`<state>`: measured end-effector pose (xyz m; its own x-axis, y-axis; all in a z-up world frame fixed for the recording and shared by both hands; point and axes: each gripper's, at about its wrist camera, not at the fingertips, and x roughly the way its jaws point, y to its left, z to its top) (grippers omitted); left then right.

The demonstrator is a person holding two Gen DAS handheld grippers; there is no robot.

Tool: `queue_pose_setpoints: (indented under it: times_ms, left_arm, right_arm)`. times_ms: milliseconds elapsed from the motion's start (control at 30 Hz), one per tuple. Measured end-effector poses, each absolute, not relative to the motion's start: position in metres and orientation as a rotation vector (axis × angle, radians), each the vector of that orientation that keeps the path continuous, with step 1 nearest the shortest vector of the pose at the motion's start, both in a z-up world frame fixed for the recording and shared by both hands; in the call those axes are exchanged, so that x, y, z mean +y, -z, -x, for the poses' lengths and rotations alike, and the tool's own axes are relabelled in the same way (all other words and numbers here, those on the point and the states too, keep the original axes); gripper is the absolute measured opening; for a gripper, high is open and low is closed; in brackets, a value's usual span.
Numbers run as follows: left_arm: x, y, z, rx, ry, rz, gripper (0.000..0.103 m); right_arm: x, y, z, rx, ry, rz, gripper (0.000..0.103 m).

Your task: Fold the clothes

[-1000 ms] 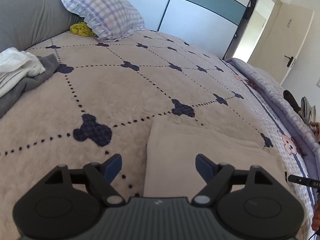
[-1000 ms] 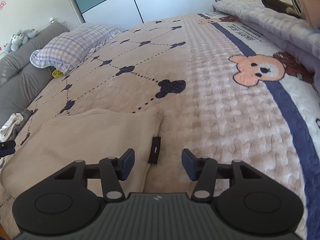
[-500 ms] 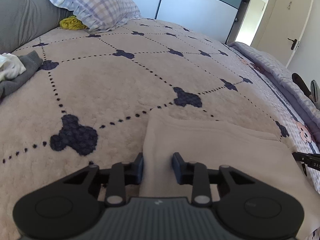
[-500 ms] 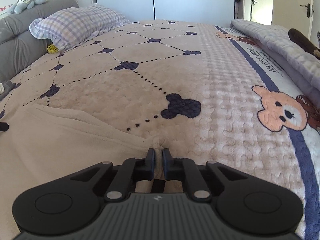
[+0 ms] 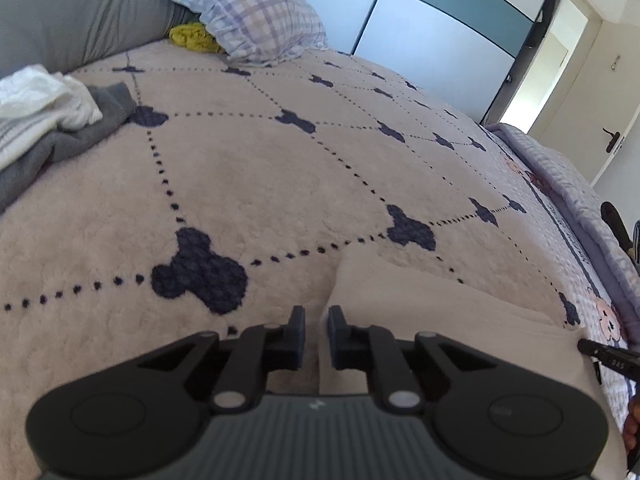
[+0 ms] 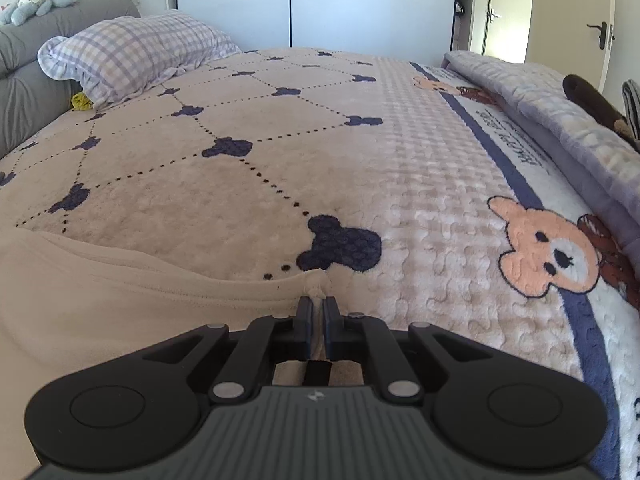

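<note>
Each hand-held gripper, left [image 5: 316, 330] and right [image 6: 317, 318], has a ribbed grey body, two round black side housings, black linkage arms with silver pivot screws, and dark blue fingers [image 5: 296, 334]

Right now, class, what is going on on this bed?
A person is folding a beige garment on the bed cover, with a gripper in each hand. The right gripper is shut on a bunched corner of it. The left gripper has just closed on another edge. More clothes lie by the pillow.
</note>
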<state>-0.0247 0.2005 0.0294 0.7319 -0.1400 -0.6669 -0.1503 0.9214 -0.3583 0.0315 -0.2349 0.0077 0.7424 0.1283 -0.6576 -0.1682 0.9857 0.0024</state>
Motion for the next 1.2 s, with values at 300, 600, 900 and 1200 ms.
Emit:
queue_pose_setpoints:
  times_ms: [300, 600, 900, 1200]
  left_arm:
    - [0.193, -0.053, 0.032, 0.678, 0.024, 0.332, 0.058]
    - [0.163, -0.035, -0.015, 0.77, 0.097, 0.246, 0.032]
    - [0.156, -0.033, -0.009, 0.745, 0.071, 0.186, 0.008]
    - [0.178, -0.053, 0.01, 0.609, 0.005, 0.352, 0.008]
  right_arm:
    - [-0.241, -0.018, -0.022, 0.686, -0.154, 0.021, 0.023]
    - [-0.235, -0.014, -0.026, 0.717, -0.177, 0.069, 0.032]
    - [-0.217, -0.016, -0.022, 0.672, -0.201, 0.212, 0.011]
    - [-0.217, -0.032, -0.013, 0.592, -0.183, 0.205, 0.008]
